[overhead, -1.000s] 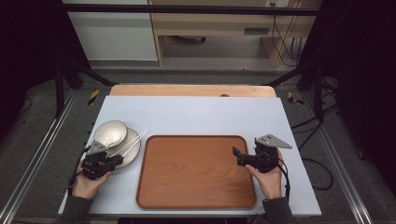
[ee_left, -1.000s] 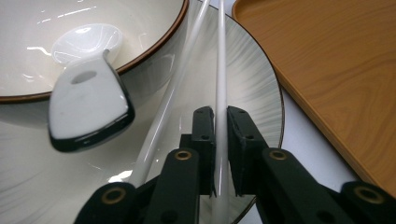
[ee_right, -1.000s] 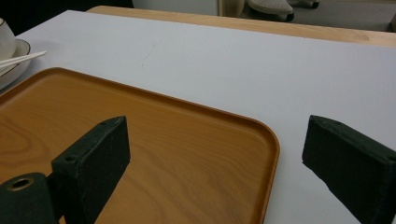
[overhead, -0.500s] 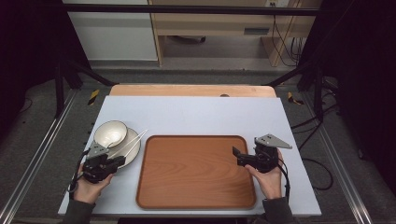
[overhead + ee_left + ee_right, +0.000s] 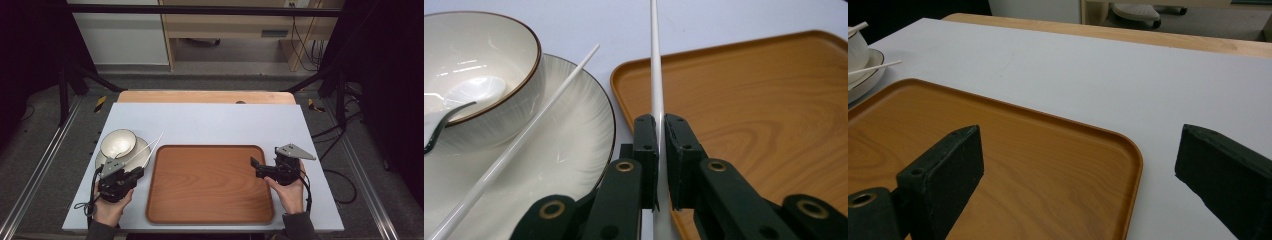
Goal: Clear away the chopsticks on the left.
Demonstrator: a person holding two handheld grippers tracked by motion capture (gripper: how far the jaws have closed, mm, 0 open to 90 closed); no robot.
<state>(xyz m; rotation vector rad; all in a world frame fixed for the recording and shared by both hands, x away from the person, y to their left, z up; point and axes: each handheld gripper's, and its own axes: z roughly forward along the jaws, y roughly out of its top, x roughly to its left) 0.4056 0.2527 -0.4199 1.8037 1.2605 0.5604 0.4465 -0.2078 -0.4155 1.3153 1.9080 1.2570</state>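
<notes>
My left gripper (image 5: 659, 150) is shut on a thin white chopstick (image 5: 656, 75), which runs up between the jaws and hangs over the gap between plate and tray. In the high view this left gripper (image 5: 139, 173) sits at the tray's near left corner, with the held chopstick (image 5: 155, 146) pointing away to the upper right. A second white chopstick (image 5: 524, 140) lies slanted across the white plate (image 5: 574, 130). On that plate stands a brown-rimmed bowl (image 5: 484, 50) with a white spoon (image 5: 469, 95) in it. My right gripper (image 5: 1078, 150) is open, its jaws wide apart over the tray's right edge, nothing between them.
The wooden tray (image 5: 210, 185) lies bare in the middle of the light table (image 5: 225, 120). Plate (image 5: 102, 161) and bowl (image 5: 118, 142) stand just left of it. The right gripper (image 5: 256, 167) hovers at the tray's right rim. Dark rails flank the table.
The left gripper has shifted right, toward the tray, and risen a little, carrying one chopstick away from the other one on the plate. The right gripper has stayed put.
</notes>
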